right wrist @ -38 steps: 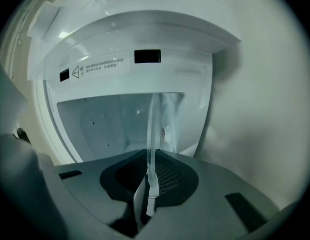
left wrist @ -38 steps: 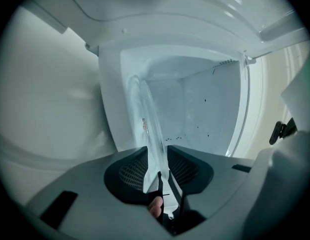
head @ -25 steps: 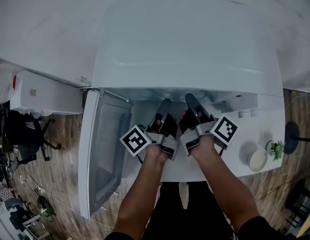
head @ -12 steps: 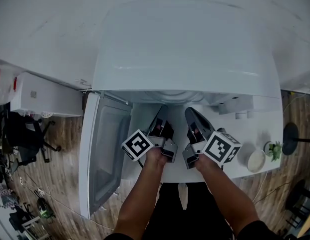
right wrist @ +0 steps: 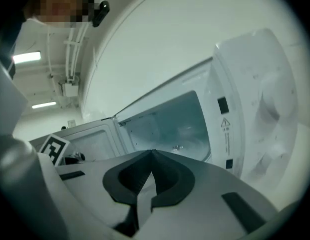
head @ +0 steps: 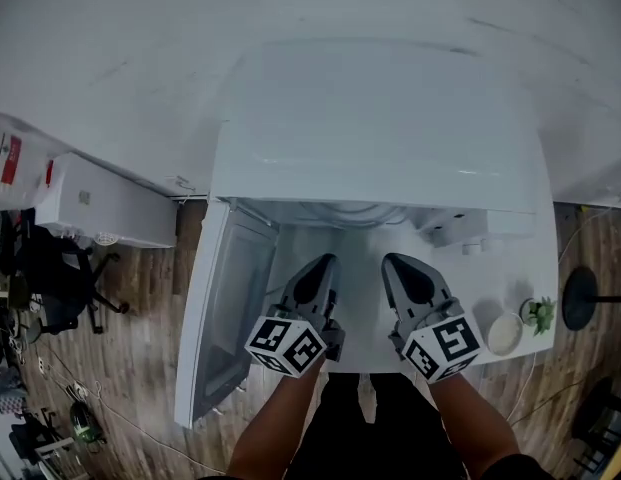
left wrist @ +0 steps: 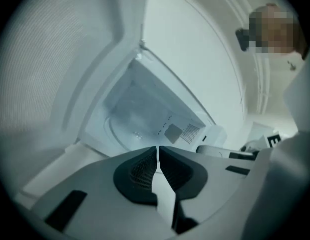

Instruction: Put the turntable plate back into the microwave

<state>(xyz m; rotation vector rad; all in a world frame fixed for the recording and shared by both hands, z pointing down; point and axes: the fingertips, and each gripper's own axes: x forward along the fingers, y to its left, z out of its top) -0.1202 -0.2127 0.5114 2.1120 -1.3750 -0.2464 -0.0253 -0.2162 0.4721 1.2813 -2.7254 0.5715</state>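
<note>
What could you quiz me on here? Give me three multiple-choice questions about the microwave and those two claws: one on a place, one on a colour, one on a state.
1. Which way does the microwave door hang open?
A. Downward
B. To the person's left
C. To the person's right

2. What colour is the microwave?
A. White
B. Black
C. Red

3. How are the left claw and right claw?
A. Both wide open
B. Left shut on a plate
C. Both shut, empty

Answers:
1 B: in the head view the door stands at the left of the opening.
2 A: its casing is white all over.
3 C: each gripper view shows its claw closed on nothing.
</note>
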